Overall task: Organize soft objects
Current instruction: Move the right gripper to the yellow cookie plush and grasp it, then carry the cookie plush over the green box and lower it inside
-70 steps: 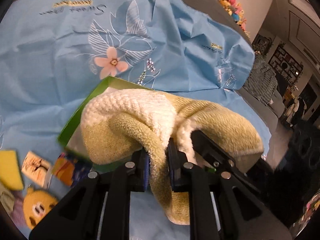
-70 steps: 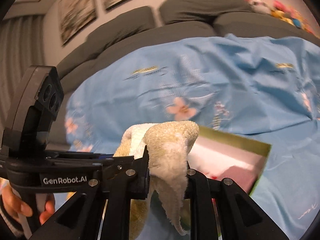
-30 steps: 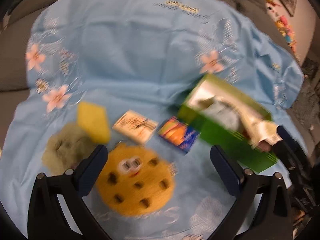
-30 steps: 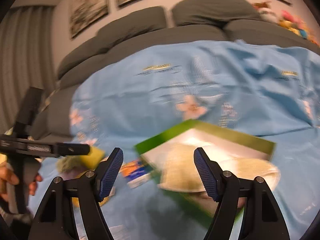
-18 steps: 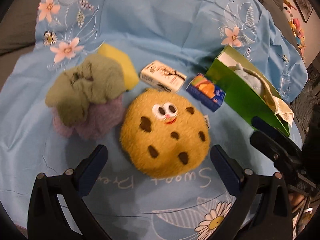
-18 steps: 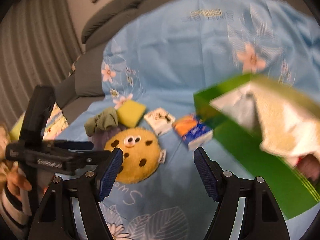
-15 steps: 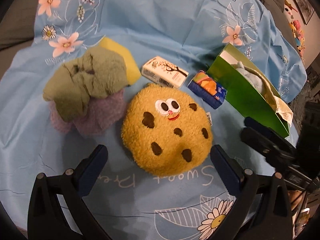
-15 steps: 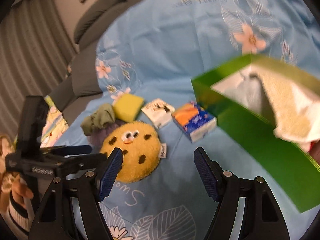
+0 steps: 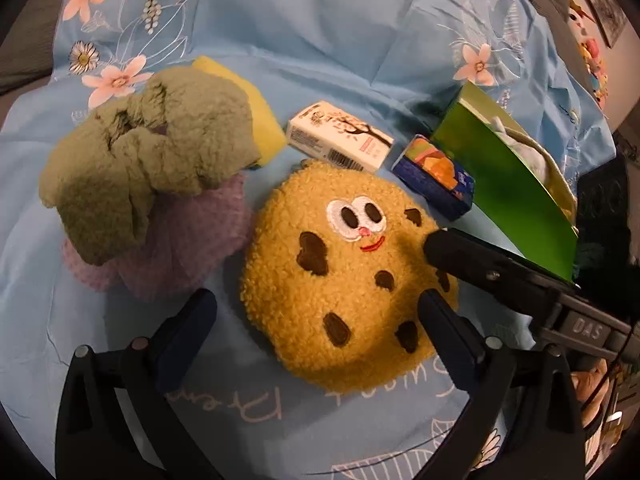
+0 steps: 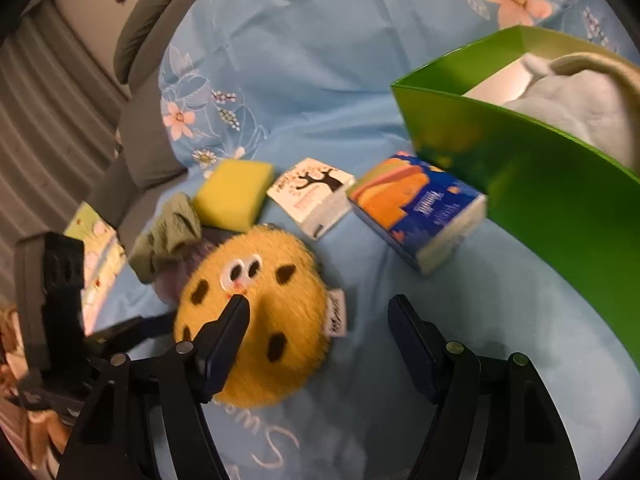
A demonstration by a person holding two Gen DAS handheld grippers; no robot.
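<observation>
While the left gripper [image 9: 316,312], jaws spread and closing, straddles the round yellow fuzzy cookie plush [image 9: 344,268] at 12 o'clock, untouched, right gripper [image 10: 318,320] gapes empty; likely light, squashy, so pinch opposite rims.

The left gripper [image 9: 316,312] is pointing steeply downward, its jaws wide apart and closing, pressing on nothing. The right gripper [image 10: 318,316] is also angling downward with its jaws standing partly apart, its finger [image 9: 480,264] reaching in from the right.
</observation>
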